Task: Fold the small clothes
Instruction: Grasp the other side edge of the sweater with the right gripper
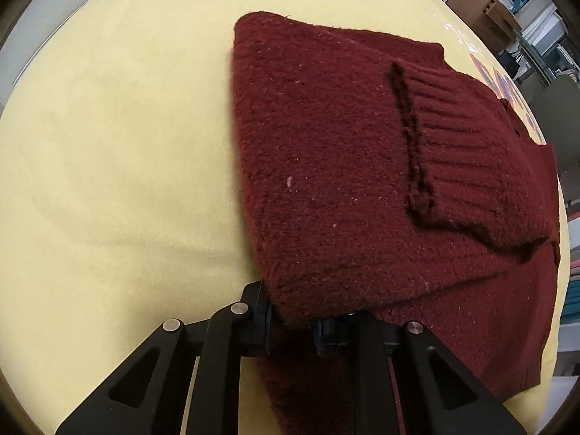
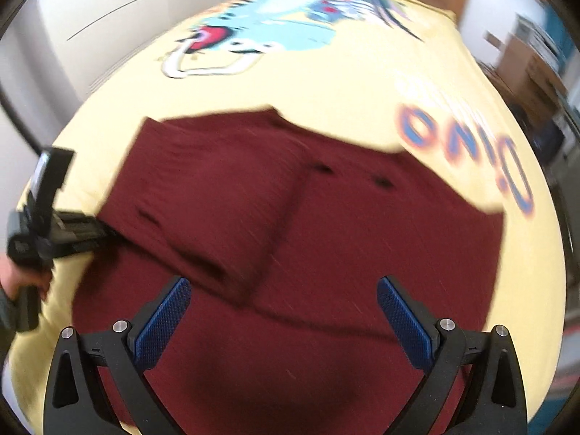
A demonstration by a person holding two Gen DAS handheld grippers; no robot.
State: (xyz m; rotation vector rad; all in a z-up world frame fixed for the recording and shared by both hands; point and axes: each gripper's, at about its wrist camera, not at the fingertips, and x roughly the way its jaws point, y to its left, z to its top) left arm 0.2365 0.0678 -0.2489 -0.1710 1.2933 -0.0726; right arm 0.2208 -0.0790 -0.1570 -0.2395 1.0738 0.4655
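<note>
A dark red knitted sweater [image 1: 326,152] lies partly folded on a yellow printed cloth [image 1: 108,145], a ribbed cuff [image 1: 471,152] folded across its top. My left gripper [image 1: 291,322] is shut on the sweater's near left edge, the knit bunched between its jaws. In the right wrist view the same sweater [image 2: 362,246] spreads below my right gripper [image 2: 282,308], which hovers over it open, blue pads [image 2: 163,322] wide apart and nothing between them. The left gripper [image 2: 98,232] shows at the left there, pinching the sweater's edge, held by a hand [image 2: 18,275].
The yellow cloth carries a cartoon print [image 2: 261,32] at the far end and blue-orange lettering [image 2: 471,152] at the right. Cardboard boxes and shelving [image 1: 500,11] stand beyond the table's right edge. A white wall [image 2: 90,18] is at the far left.
</note>
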